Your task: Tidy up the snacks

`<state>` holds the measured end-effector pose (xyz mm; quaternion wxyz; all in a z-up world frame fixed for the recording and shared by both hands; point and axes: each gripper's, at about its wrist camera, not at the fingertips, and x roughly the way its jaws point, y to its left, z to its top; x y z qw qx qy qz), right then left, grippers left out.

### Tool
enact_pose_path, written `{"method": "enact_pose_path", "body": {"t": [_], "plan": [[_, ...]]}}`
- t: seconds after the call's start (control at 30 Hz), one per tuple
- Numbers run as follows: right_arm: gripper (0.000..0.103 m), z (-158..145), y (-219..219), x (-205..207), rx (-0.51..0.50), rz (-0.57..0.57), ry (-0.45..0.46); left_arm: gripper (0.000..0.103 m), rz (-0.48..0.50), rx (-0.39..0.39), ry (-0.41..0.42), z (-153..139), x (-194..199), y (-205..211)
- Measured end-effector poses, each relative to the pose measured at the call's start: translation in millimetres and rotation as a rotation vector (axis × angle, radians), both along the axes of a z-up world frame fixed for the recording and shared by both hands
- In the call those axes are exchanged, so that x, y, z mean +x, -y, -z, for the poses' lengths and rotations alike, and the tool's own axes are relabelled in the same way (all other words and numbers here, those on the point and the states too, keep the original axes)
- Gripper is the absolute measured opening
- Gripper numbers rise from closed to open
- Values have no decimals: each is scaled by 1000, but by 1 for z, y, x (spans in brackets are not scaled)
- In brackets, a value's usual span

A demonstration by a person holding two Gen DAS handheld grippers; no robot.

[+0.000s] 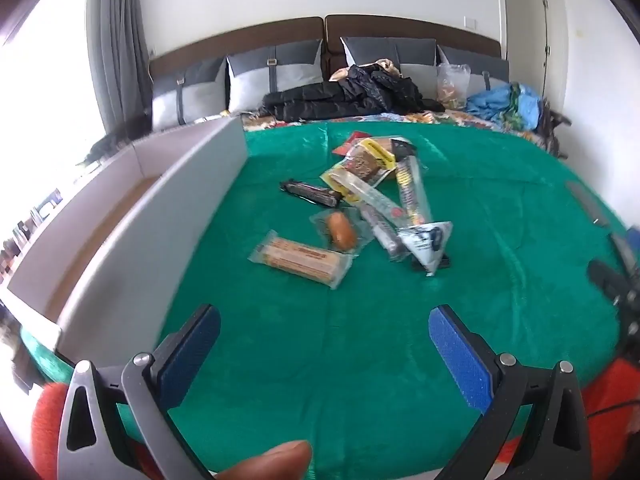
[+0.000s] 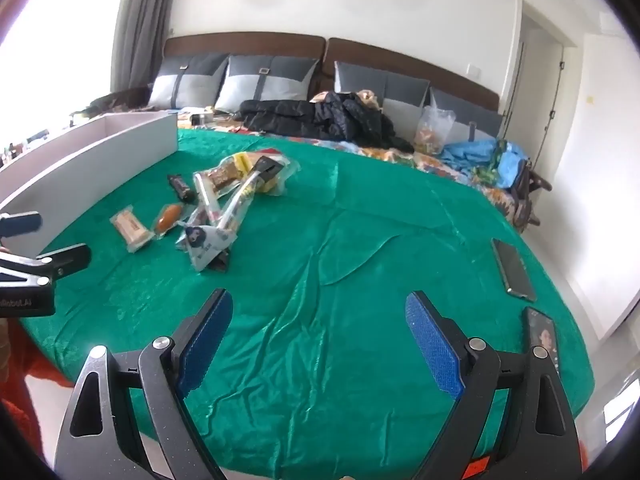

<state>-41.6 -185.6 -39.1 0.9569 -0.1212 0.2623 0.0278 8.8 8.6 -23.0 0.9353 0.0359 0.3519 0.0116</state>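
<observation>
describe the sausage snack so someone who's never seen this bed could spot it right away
On the green blanket, find the heap of snack packets beside the long grey box. At the heap's near edge lies the sausage, between the pale cracker pack and the white triangular pouch. It alone is a plump orange shape in clear wrap.

The right gripper [image 2: 320, 340] hangs above the green cloth [image 2: 340, 280] with its jaws wide apart and nothing between them. The snack pile [image 2: 224, 200] lies ahead to the left, near the white box [image 2: 92, 160]. Two phones [image 2: 514, 270] lie at the right.
</observation>
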Motion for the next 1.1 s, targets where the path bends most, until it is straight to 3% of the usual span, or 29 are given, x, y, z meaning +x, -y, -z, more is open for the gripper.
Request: {"method": "enact_pose_path", "body": {"t": [0.4,1.1], "plan": [[90,-4,-14,-5,-135,17,114,103,-46,-38,8,-6,1,-15],[90,12,-15,12,-102,-4,29,103,-41,-59,-106,19,12,-22]]}}
